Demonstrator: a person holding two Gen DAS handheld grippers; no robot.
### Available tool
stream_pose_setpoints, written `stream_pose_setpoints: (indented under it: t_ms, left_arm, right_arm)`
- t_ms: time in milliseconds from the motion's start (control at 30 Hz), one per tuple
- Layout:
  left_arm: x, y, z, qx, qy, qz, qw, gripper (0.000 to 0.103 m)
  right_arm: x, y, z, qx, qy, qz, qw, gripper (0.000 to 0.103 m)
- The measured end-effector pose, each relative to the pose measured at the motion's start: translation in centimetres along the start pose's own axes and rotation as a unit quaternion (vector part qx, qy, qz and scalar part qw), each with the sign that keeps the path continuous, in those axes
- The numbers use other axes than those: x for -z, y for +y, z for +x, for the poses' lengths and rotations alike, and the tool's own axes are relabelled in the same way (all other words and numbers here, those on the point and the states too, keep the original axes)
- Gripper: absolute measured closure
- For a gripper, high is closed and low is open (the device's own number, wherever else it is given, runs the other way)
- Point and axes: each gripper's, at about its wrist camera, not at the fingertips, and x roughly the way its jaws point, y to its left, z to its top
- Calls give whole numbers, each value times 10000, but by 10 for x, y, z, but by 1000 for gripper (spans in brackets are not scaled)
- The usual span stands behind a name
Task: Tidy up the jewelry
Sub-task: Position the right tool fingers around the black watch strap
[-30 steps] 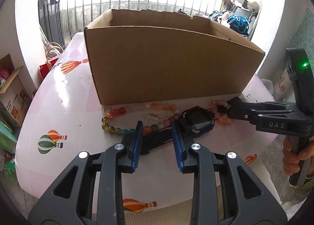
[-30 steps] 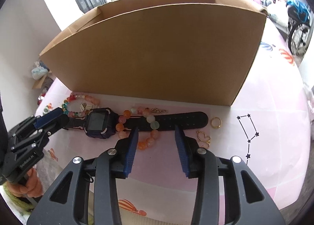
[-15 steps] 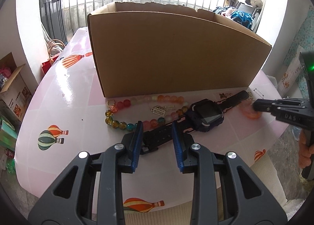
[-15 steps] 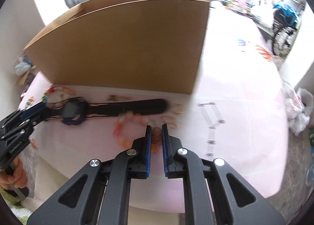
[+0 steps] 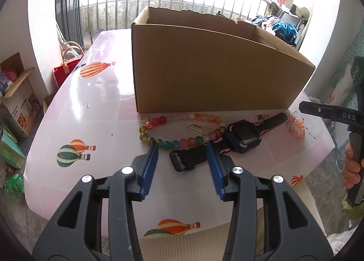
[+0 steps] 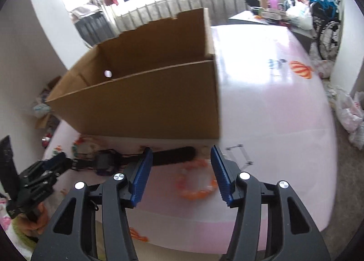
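Jewelry (watch, orange bracelet) is being left on the table; both the left gripper and right gripper are being opened, nothing pinched.

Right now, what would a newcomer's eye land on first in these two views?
The big open cardboard box fills the middle of the table. Along its near wall lie a multicoloured bead strand, a dark watch and a small orange bead bracelet to the right. The left gripper straddles the watch strap and the right gripper frames the bracelet, both opening.
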Motion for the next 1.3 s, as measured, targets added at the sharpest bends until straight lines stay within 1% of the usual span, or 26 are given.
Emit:
stream_pose_setpoints:
  t_ms: [100, 167, 233, 333, 500, 567, 667, 833, 900, 967, 1133, 1267, 1300]
  left_arm:
    - [2, 3, 6, 51, 85, -120, 9999, 59]
    - [3, 5, 11, 11, 168, -182, 9997, 59]
    - [3, 5, 15, 9, 202, -224, 9995, 59]
    - [2, 2, 19, -157, 233, -160, 9995, 59]
    - [-1, -5, 22, -347, 330, -130, 9988, 59]
    - [-2, -9, 23, -445, 394, -114, 9982, 59]
    - [-3, -13, 21, -438, 450, -157, 9979, 59]
    - [-3, -20, 19, -390, 525, -108, 9978, 59]
    - [-3, -22, 19, -403, 562, -104, 9975, 60]
    - [-2, -20, 19, -376, 580, -115, 9975, 64]
    - [1, -22, 20, -296, 541, -101, 9980, 66]
    - [4, -20, 20, -159, 424, -111, 9989, 66]
    - [4, -20, 20, -118, 421, -130, 9990, 66]
  right_arm:
    - [-2, 7, 15, -617, 159, 136, 9979, 50]
    - [-1, 14, 27, -810, 289, 86, 9963, 50]
    - [3, 23, 34, -739, 459, -20, 9962, 50]
    - [7, 27, 42, -366, 605, -92, 9975, 50]
    - [4, 22, 43, -85, 508, -8, 9987, 50]
    - [2, 21, 45, -45, 474, 29, 9989, 50]
    - [0, 21, 53, 109, 400, 48, 9991, 50]
    - [-1, 26, 56, 151, 333, -25, 9993, 50]
    - [-3, 21, 51, 160, 298, -46, 9994, 50]
    - [-4, 21, 50, 184, 223, -51, 9996, 50]
    - [-5, 20, 49, 151, 214, -115, 9996, 49]
    - [-2, 19, 48, -309, 343, 30, 9989, 49]
    - [-1, 19, 49, -368, 373, 54, 9986, 49]
